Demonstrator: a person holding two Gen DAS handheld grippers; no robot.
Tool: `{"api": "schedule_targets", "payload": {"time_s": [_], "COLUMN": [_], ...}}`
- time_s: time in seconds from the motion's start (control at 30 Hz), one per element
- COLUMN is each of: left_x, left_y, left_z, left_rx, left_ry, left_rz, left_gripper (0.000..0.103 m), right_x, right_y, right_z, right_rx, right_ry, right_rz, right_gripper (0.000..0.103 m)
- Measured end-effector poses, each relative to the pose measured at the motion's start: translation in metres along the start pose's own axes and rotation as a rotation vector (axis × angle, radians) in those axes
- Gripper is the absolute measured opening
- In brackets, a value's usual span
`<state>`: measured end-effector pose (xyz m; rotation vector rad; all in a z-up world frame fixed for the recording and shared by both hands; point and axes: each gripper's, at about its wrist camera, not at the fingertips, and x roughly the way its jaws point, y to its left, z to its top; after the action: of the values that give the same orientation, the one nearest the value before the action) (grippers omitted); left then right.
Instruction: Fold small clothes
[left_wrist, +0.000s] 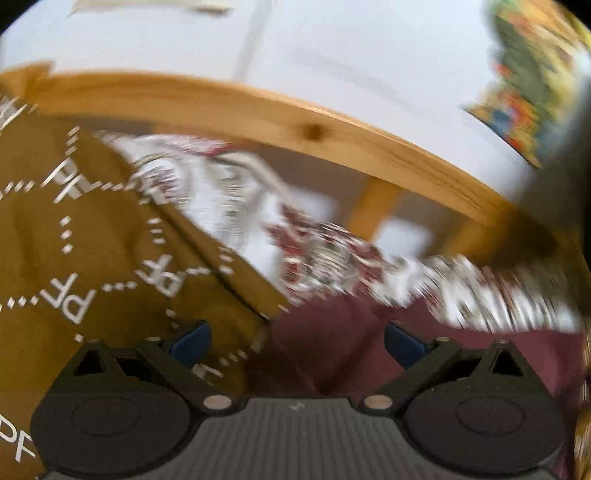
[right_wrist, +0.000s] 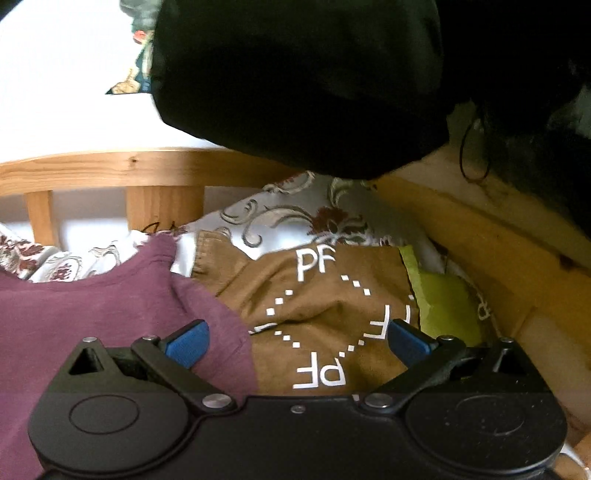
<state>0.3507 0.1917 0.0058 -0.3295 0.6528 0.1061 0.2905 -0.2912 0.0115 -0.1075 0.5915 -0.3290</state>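
A brown garment printed with white "PF" letters and dotted lines lies crumpled on a patterned bedspread. It also fills the left of the blurred left wrist view. A maroon garment lies to its left, and shows in the left wrist view. A lime-green piece sits at the brown garment's right edge. My right gripper is open, just above both garments. My left gripper is open over the brown garment's edge and the maroon one.
A wooden bed rail with slats runs behind the clothes, also in the left wrist view. A dark mass hangs over the top of the right wrist view. A colourful picture hangs on the white wall.
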Motion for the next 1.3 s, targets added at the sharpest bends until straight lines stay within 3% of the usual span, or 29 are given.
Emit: {"api": "schedule_targets", "payload": {"time_s": [0.13,0.23,0.3,0.37,0.47,0.67,0.8,0.97,1.23,1.3], "left_x": [0.002,0.017,0.024,0.031,0.034,0.039,0.015,-0.026,-0.105,-0.119], "left_y": [-0.033,-0.052,-0.059,-0.057,-0.040,0.005,0.027,0.024,0.022,0.027], "left_z": [-0.027,-0.042,-0.043,-0.037,-0.018,0.014,0.014,0.005,-0.033,-0.050], "left_rx": [0.231,0.346,0.371,0.340,0.198,0.005,-0.098,-0.108,-0.087,-0.080], "left_ry": [0.045,0.085,0.072,0.044,0.014,-0.001,-0.025,-0.014,0.070,0.083], "left_rz": [-0.033,0.055,0.109,0.168,0.205,0.302,0.259,0.210,0.116,0.125], "left_gripper": [0.102,0.102,0.102,0.102,0.101,0.101,0.102,0.102,0.102,0.102], "right_x": [-0.022,-0.035,-0.038,-0.039,-0.035,-0.016,-0.007,-0.009,-0.068,-0.084], "right_y": [0.009,0.017,0.023,0.030,0.043,0.051,0.040,0.024,0.025,0.031], "right_z": [0.004,0.001,-0.004,-0.009,-0.017,-0.021,-0.022,-0.022,-0.018,-0.021], "right_rx": [-0.065,-0.122,-0.167,-0.222,-0.296,-0.293,-0.210,-0.100,0.049,0.067], "right_ry": [-0.024,-0.044,-0.062,-0.086,-0.100,-0.081,-0.044,0.003,-0.023,-0.031], "right_rz": [0.029,0.063,0.112,0.135,0.172,0.170,0.123,0.081,0.100,0.111], "right_gripper": [0.102,0.102,0.102,0.099,0.097,0.097,0.102,0.102,0.102,0.102]}}
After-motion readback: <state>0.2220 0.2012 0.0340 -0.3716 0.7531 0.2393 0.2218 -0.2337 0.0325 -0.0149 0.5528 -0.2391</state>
